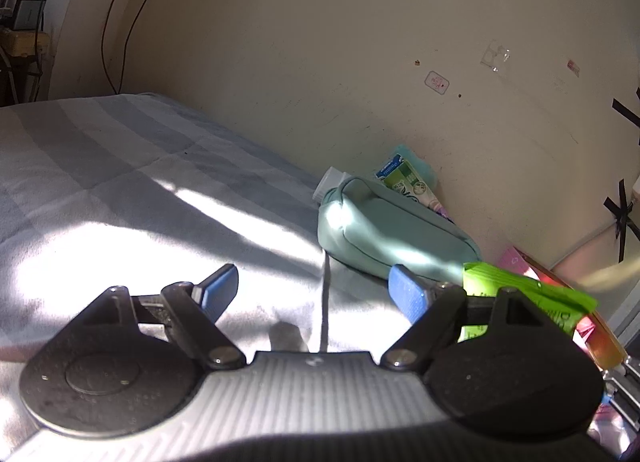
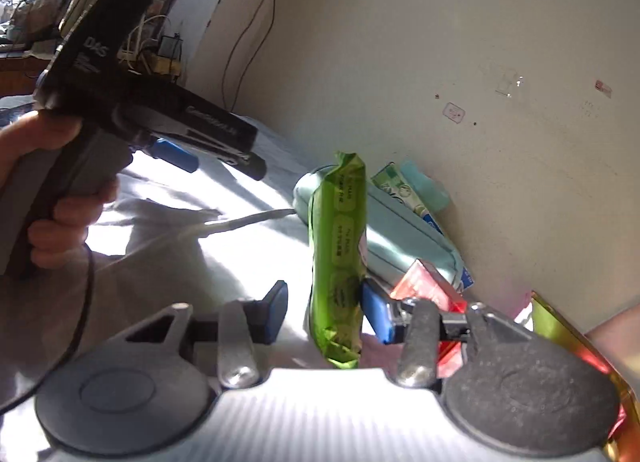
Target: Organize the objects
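Left hand-held gripper [image 1: 316,294] spread wide, empty, above the bed [image 1: 120,190]. Right hand-held gripper [image 2: 324,318] parted around green packet [image 2: 340,246]; grasp unclear.

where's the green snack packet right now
In the right wrist view the green plastic snack packet stands on end between the right gripper pads, just ahead of the teal fabric pouch by the wall.

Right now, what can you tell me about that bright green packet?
The green packet is a soft, glossy plastic pack with printed oval labels down one face and crimped ends. It stands nearly upright between the fingers of the right tool. The right-hand blue pad touches it; the other pad stands clear. Behind it lies a pale teal pouch by the wall.
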Motion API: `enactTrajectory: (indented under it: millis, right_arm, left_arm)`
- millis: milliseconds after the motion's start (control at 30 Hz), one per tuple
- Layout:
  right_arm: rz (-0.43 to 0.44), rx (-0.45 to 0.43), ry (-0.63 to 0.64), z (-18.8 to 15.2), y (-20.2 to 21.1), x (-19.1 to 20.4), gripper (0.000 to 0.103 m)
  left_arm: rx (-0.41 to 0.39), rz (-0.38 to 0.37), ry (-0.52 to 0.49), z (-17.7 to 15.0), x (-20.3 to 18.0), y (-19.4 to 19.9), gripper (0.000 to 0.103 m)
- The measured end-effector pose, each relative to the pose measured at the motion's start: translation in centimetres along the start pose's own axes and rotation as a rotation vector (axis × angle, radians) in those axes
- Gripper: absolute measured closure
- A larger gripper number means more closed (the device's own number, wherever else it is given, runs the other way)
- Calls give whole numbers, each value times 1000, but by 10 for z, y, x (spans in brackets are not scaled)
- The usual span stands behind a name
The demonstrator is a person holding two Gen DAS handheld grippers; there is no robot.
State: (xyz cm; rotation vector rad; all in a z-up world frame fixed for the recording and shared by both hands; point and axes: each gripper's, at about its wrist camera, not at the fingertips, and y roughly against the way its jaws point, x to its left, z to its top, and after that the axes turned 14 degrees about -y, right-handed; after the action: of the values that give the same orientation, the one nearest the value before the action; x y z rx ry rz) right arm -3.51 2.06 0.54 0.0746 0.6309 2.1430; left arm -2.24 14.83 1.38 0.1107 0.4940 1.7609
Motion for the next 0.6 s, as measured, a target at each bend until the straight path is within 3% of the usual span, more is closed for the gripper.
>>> enactTrajectory:
  millis: [100,167,600]
  right_arm:
    - [168,54,-136,0,10,-3,47]
    - [226,73,-229,-3,12,-11,45]
    - [203,113,-666,-39,3,-86,44]
  left_arm:
    - [11,-4,11,-4,-8,2,19]
    - [17,-2,14,-5,-10,2,19]
    - [35,-9,3,-3,-3,-4,19]
